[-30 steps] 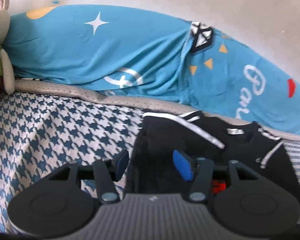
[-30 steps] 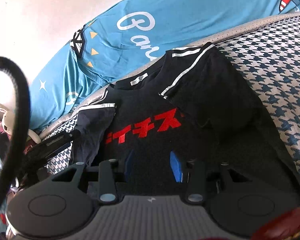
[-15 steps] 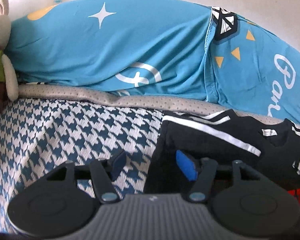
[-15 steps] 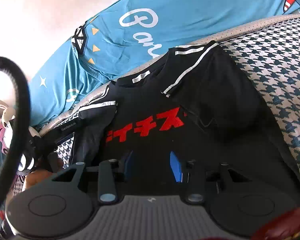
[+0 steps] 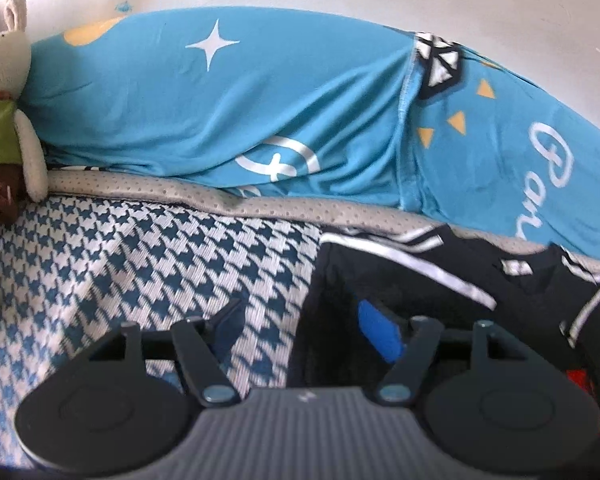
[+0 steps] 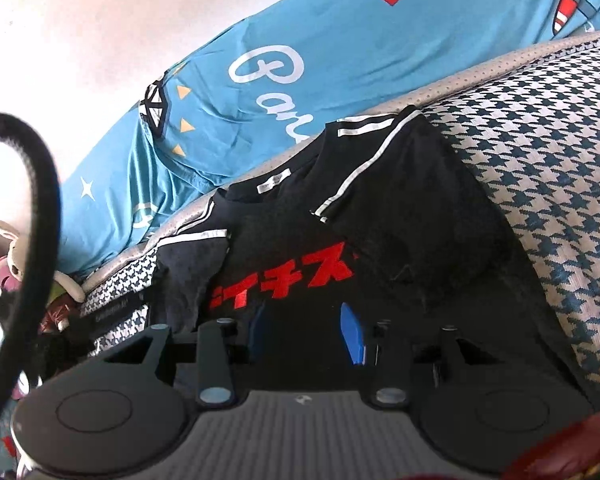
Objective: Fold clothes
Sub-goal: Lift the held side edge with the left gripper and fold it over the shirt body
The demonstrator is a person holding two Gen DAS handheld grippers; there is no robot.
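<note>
A black T-shirt point(image 6: 380, 216) with white sleeve stripes and red lettering lies face up on the houndstooth bed cover point(image 6: 548, 160). Both its sleeves are folded in over the body. My right gripper point(image 6: 306, 332) hovers open over the shirt's lower chest, just below the red print. In the left wrist view the same shirt point(image 5: 440, 292) fills the lower right. My left gripper point(image 5: 302, 328) is open at the shirt's left edge, with one blue pad point(image 5: 380, 334) over the black cloth and the other finger over the bed cover point(image 5: 140, 264).
A large blue printed quilt point(image 5: 240, 120) is bunched along the white wall behind the shirt. A plush rabbit point(image 5: 0, 100) leans at the far left. A black cable point(image 6: 40, 200) loops through the right wrist view's left side. Soft toys point(image 6: 4, 264) lie beyond the bed's left end.
The left gripper swung left off the shirt's body to its left edge, then drifted back slightly. The right gripper stayed over the chest, open, barely moving.
</note>
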